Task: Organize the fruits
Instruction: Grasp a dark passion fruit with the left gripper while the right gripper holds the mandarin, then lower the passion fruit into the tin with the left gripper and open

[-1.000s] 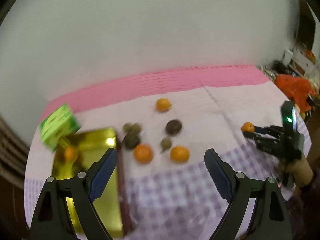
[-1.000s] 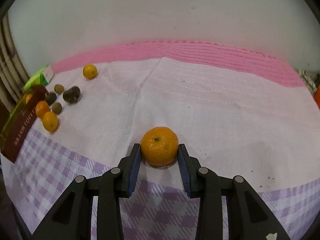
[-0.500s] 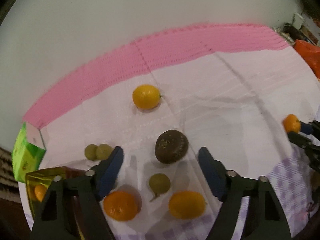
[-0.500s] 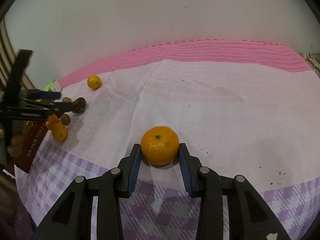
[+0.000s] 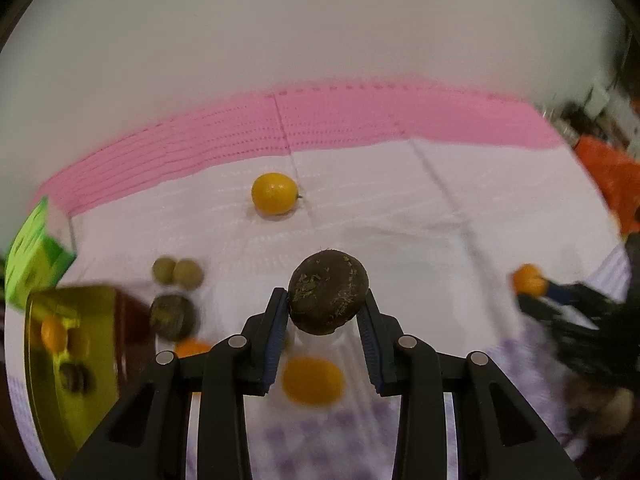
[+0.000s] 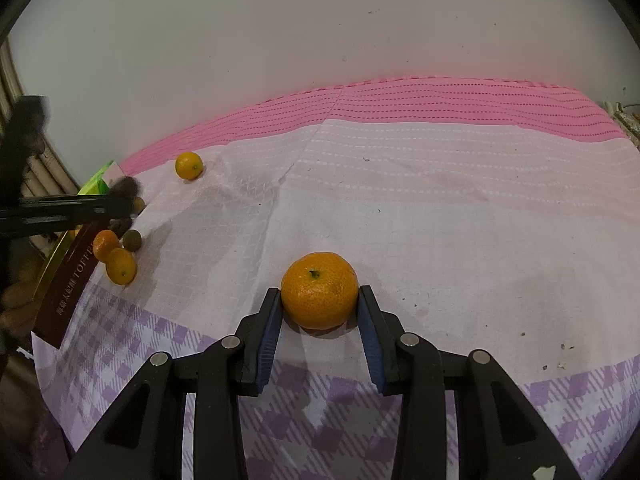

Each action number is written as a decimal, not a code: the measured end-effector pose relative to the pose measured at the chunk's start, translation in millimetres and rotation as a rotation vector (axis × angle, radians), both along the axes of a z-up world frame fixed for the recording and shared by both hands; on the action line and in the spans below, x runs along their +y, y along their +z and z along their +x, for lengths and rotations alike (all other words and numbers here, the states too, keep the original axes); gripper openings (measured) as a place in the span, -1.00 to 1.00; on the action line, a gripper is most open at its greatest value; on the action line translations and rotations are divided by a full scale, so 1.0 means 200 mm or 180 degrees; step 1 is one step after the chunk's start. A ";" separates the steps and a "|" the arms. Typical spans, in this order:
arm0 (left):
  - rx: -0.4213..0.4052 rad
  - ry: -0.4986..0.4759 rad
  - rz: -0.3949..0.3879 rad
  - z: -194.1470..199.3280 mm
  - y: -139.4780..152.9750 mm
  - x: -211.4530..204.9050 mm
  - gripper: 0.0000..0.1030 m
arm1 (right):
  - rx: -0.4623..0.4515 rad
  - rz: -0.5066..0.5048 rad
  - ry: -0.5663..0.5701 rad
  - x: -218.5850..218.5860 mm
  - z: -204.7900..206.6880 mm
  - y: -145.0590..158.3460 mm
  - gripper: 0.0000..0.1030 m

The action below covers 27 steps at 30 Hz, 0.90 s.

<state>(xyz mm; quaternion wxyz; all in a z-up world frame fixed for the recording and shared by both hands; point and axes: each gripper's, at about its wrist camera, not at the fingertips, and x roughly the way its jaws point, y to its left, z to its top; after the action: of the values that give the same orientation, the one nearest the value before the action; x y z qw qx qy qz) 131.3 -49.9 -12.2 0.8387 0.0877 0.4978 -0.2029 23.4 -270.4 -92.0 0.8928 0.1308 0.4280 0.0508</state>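
My left gripper (image 5: 325, 312) is shut on a dark brown round fruit (image 5: 328, 293) and holds it above the cloth. Below it lie an orange fruit (image 5: 313, 381), another brown fruit (image 5: 173, 317), two small green fruits (image 5: 177, 272) and a yellow-orange fruit (image 5: 274, 193) farther back. A gold tin (image 5: 60, 364) at the left holds a small orange and a dark fruit. My right gripper (image 6: 319, 312) is shut on a mandarin (image 6: 319, 295) that rests on the cloth. The right gripper also shows in the left wrist view (image 5: 532, 284).
A green carton (image 5: 32, 252) stands behind the tin at the far left. The tin's brown lettered side (image 6: 68, 284) faces the right wrist view, with two oranges (image 6: 114, 258) beside it. A white wall backs the table. Orange clutter (image 5: 612, 176) lies off the right end.
My left gripper has closed on the dark brown fruit and lifted it off the cloth. My right gripper still holds the mandarin in place.
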 end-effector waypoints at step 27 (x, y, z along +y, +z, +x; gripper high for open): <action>-0.0149 0.1653 -0.0249 -0.64 0.15 1.11 -0.30 | 0.0032 -0.0271 -0.0008 0.05 0.01 0.00 -0.31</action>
<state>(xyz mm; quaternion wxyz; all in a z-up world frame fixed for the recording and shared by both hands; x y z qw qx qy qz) 2.3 171.6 17.2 0.8767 -0.0709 0.4758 0.0021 24.7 -260.0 -92.1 0.8955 0.0934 0.4341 0.0307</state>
